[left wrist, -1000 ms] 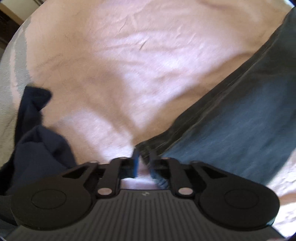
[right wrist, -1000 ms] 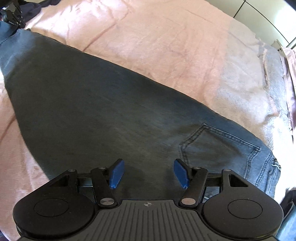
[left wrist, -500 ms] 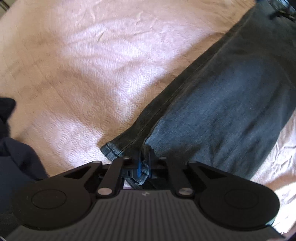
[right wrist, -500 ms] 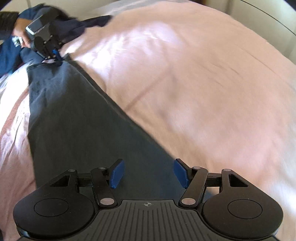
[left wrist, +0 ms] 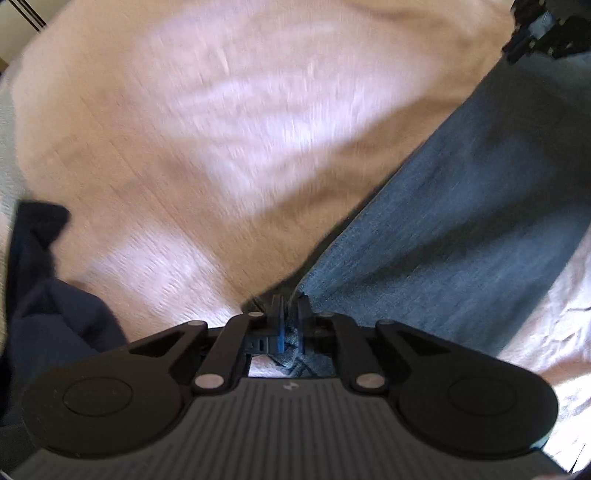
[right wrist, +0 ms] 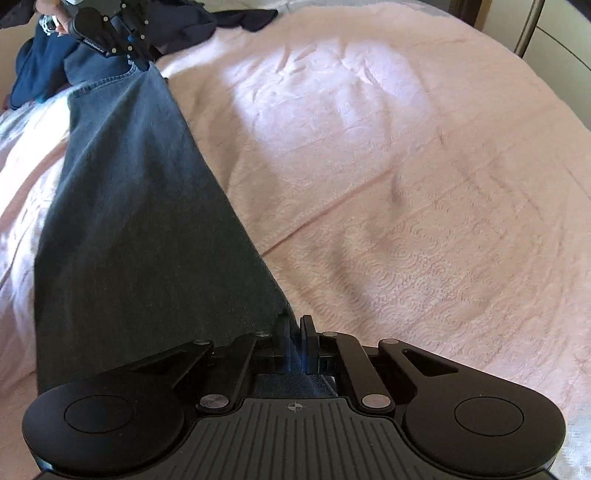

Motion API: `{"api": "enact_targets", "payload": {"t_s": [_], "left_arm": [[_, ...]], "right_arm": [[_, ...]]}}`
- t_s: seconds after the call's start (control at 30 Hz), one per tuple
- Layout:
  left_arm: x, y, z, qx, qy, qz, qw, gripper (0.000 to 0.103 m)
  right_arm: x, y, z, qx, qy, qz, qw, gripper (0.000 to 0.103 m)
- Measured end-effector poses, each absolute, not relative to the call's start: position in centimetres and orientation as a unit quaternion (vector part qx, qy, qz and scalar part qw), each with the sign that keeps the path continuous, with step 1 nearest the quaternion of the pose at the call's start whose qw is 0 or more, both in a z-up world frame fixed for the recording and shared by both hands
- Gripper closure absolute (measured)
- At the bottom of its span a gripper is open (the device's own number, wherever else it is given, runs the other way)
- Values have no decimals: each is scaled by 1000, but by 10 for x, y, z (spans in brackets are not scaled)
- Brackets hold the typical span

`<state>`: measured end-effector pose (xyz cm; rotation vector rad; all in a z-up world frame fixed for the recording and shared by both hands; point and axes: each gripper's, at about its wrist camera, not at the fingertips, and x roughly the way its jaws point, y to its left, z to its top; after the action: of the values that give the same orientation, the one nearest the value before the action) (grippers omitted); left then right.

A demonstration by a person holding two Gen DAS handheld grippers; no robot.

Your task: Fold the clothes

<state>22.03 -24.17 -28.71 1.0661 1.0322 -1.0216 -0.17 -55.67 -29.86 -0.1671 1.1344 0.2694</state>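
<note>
left wrist view: the left gripper [left wrist: 290, 325] pinches the hem of the jeans [left wrist: 461, 221], its fingers easing slightly apart with denim still between them. the leg stretches away to the upper right over the pink bedspread [left wrist: 221, 129]; a dark navy garment [left wrist: 48, 314] lies at left. right wrist view: the right gripper [right wrist: 295, 345] has just clamped its fingers on the jeans' [right wrist: 140, 221] edge, the leg running to the left gripper [right wrist: 110, 33] far off.

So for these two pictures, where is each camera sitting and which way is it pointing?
Left wrist: on the left gripper, looking steeply down at the jeans hem it pinches; the right gripper shows far off.
Right wrist: on the right gripper, pinching the jeans' edge; a hand shows.
Shared: jeans, pink bedspread, dark blue garment.
</note>
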Motion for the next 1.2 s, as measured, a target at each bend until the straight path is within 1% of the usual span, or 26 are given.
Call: {"api": "enact_targets", "payload": {"t_s": [0.03, 0.1, 0.13, 0.17, 0.2, 0.27, 0.43, 0.57, 0.63, 0.67, 0.7, 0.8, 0.9, 1.0, 1.1, 1.2], "left_arm": [[221, -243, -295, 469, 452, -436, 621, 89], [220, -240, -304, 473, 449, -418, 632, 76], [218, -238, -304, 473, 445, -411, 640, 75], [216, -236, -303, 473, 440, -405, 647, 75], [213, -234, -300, 477, 433, -399, 652, 72], [205, -229, -294, 495, 410, -390, 659, 70], [172, -218, -267, 527, 346, -345, 695, 71], [120, -213, -242, 510, 304, -371, 714, 70], [81, -210, -236, 503, 274, -423, 702, 67], [62, -209, -236, 506, 258, -444, 693, 61], [46, -208, -239, 520, 245, -454, 680, 59], [4, -202, -258, 575, 214, -455, 646, 59], [-20, -187, -280, 619, 188, -449, 616, 58], [-26, -171, -306, 668, 139, -426, 594, 58], [-12, -161, -332, 677, 126, -405, 602, 61], [-3, -152, -355, 686, 93, -400, 601, 63]], "right_arm": [[0, -557, -305, -76, 539, 127, 829, 99], [-1, -559, -314, -65, 538, 116, 832, 98], [-3, -559, -314, -66, 534, 101, 837, 86], [-7, -559, -312, -70, 528, 82, 842, 64], [-12, -558, -309, -75, 522, 61, 847, 53], [-31, -558, -301, -66, 519, 26, 852, 52], [-108, -561, -274, 16, 511, -60, 857, 52], [-186, -535, -249, 72, 485, -116, 864, 52], [-216, -519, -238, 88, 471, -126, 869, 52], [-231, -508, -236, 89, 465, -128, 871, 52], [-241, -498, -234, 86, 463, -127, 873, 52], [-261, -470, -234, 85, 453, -117, 880, 52], [-272, -443, -239, 77, 438, -104, 890, 52], [-274, -422, -253, 58, 430, -91, 896, 52], [-278, -408, -269, 19, 411, -99, 906, 52], [-279, -400, -294, -17, 390, -119, 913, 52]]}}
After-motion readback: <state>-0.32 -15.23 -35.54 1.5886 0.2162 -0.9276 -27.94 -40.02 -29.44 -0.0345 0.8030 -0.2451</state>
